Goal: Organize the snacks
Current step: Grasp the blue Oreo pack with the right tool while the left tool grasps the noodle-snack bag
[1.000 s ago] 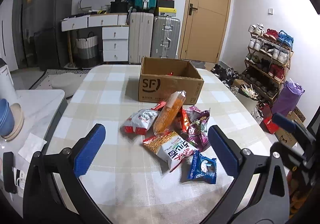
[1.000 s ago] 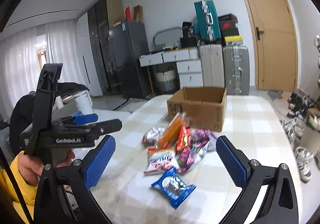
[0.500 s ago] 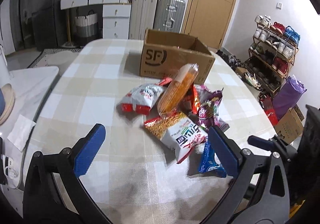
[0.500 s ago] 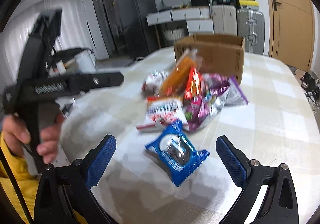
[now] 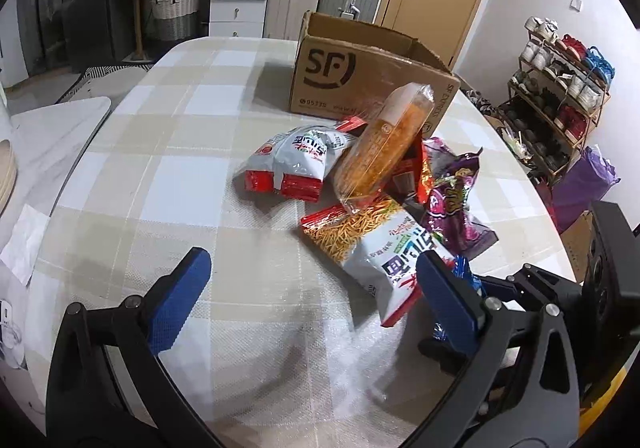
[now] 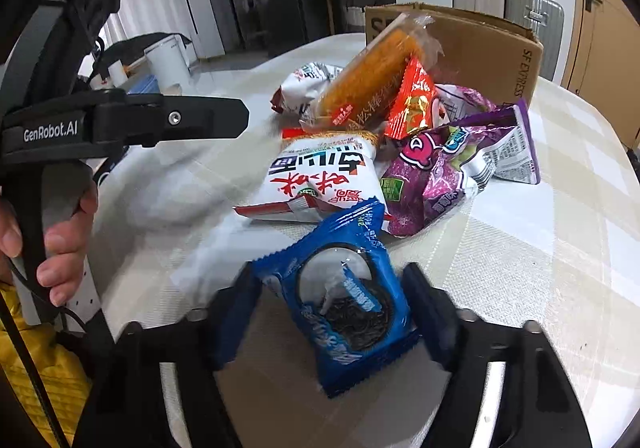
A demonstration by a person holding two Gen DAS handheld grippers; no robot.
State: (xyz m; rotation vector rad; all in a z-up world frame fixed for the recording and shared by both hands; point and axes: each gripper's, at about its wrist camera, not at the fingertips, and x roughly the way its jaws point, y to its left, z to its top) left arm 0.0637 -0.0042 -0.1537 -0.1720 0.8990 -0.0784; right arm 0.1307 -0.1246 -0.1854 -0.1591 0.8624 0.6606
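Glossy plastic snack packets, matt cardboard box, woven tablecloth

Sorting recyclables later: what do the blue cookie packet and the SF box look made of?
Blue cookie packet: apparently thin glossy plastic film, given its crinkles, shine and zigzag-cut sealed ends. SF box: matte brown corrugated cardboard, judging by thick folded flaps and printed logo; any inner lining can't be seen.

Snack packets lie heaped on the table before the box.

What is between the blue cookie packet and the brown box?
The pile of snacks: the white noodle bag, purple bag, red packet and orange pack lie between the blue cookie packet and the cardboard box, in the right wrist view.
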